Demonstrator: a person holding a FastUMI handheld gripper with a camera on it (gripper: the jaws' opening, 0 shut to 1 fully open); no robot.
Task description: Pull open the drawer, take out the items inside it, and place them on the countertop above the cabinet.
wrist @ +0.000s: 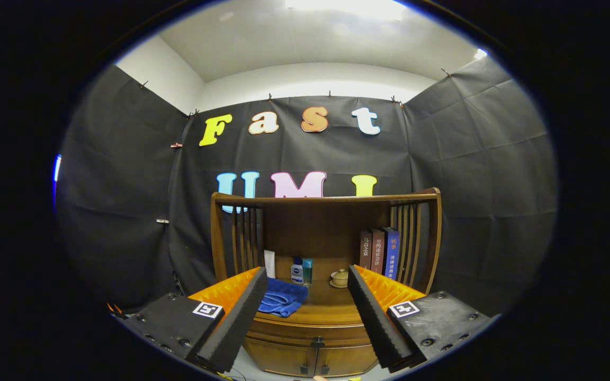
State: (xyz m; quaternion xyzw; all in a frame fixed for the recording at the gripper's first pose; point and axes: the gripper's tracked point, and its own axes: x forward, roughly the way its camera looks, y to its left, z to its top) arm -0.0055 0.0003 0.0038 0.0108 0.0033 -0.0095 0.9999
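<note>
A wooden cabinet (pixel 313 338) with a slatted railing around its countertop (pixel 326 309) stands ahead of my gripper (pixel 305 288). Its drawer front (pixel 305 330) under the countertop looks closed, with small doors and knobs (pixel 310 366) below. On the countertop lie a crumpled blue cloth (pixel 283 297), two small bottles (pixel 302 271), a white upright item (pixel 269 263), a small lidded cup on a saucer (pixel 340 278) and three upright books (pixel 380 252). My fingers stand wide apart with nothing between them, held well short of the cabinet and above the drawer's level.
Black cloth walls enclose the booth on the left, back and right. A pale floor (pixel 247 365) shows beneath the cabinet. Open air lies between the gripper and the cabinet front.
</note>
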